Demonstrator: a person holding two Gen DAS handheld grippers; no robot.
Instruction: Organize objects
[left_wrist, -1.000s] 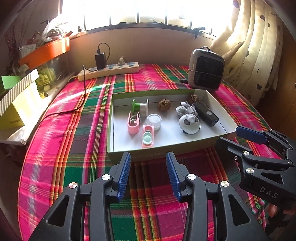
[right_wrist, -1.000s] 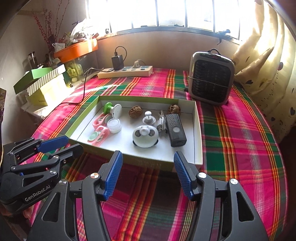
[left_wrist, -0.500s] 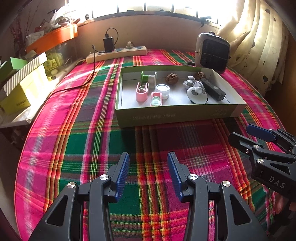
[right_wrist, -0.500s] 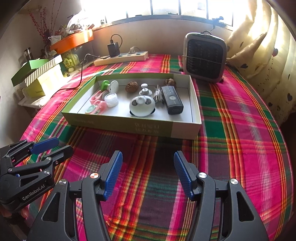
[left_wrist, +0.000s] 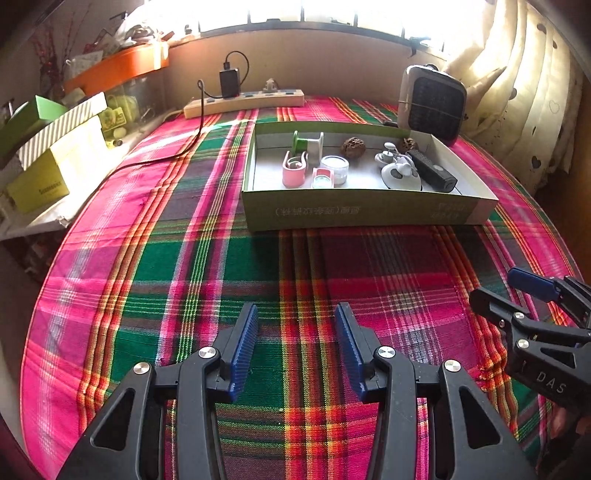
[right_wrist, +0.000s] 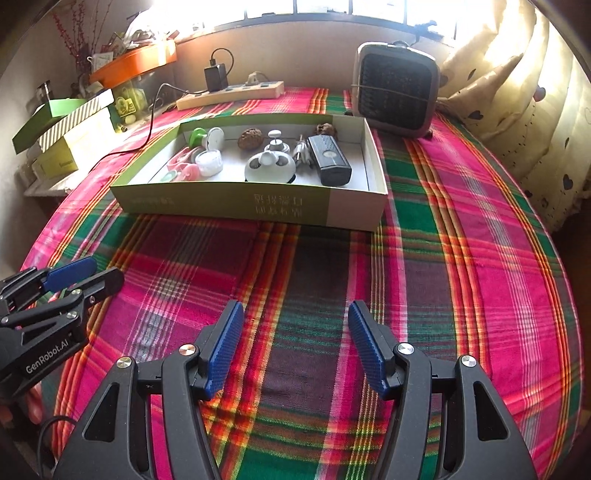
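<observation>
A plaid cloth covers the round surface. At twelve o'clock from both tongs sits a shallow green box, well apart from them. Behind it at one o'clock stands a small heater; a power strip lies along the far wall at eleven o'clock. Inside the box, from left to right, are a green-and-white spool, a pink clip, a clear round jar, a brown walnut, a white round gadget and a black device. The left tongs hang released above bare cloth, nothing between the blue pads. The right tongs are widening, likewise with only cloth between them.
</observation>
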